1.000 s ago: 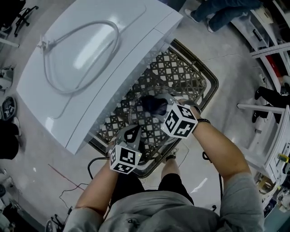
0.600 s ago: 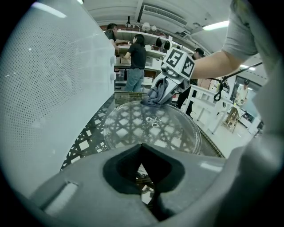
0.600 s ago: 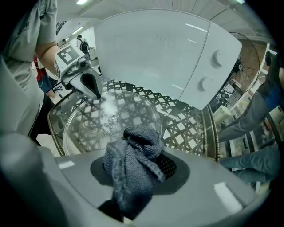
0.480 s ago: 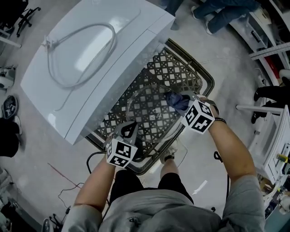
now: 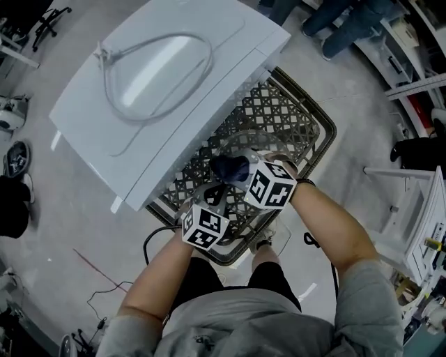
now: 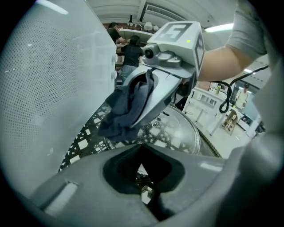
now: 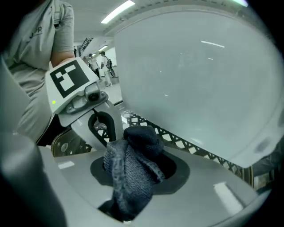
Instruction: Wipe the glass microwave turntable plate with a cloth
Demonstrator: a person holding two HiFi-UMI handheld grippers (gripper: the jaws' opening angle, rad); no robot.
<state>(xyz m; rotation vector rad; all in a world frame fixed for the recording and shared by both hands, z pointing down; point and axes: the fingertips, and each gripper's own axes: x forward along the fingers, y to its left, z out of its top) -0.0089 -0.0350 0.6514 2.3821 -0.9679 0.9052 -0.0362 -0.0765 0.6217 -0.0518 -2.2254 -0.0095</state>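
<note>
The glass turntable plate (image 5: 247,150) lies flat on a black-and-white lattice mat (image 5: 296,118). My right gripper (image 5: 233,171) is shut on a bunched dark blue cloth (image 5: 228,167) and holds it over the plate's middle. The right gripper view shows the cloth (image 7: 131,173) filling the jaws of that gripper (image 7: 133,186). My left gripper (image 5: 216,199) sits at the plate's near-left rim, jaws closed on the glass edge. From the left gripper (image 6: 142,175), the plate (image 6: 179,133) stretches ahead with the cloth (image 6: 126,108) hanging above it.
A large white appliance (image 5: 167,90) with a grey hose (image 5: 160,70) on top borders the mat's left side. A black cable (image 5: 155,240) runs on the floor by the mat's near corner. People's legs (image 5: 341,21) stand at the far right. White shelving (image 5: 418,209) lines the right.
The right gripper swung with the cloth to the plate's right rim and has come back toward the plate's middle. The left gripper stayed at the near-left rim.
</note>
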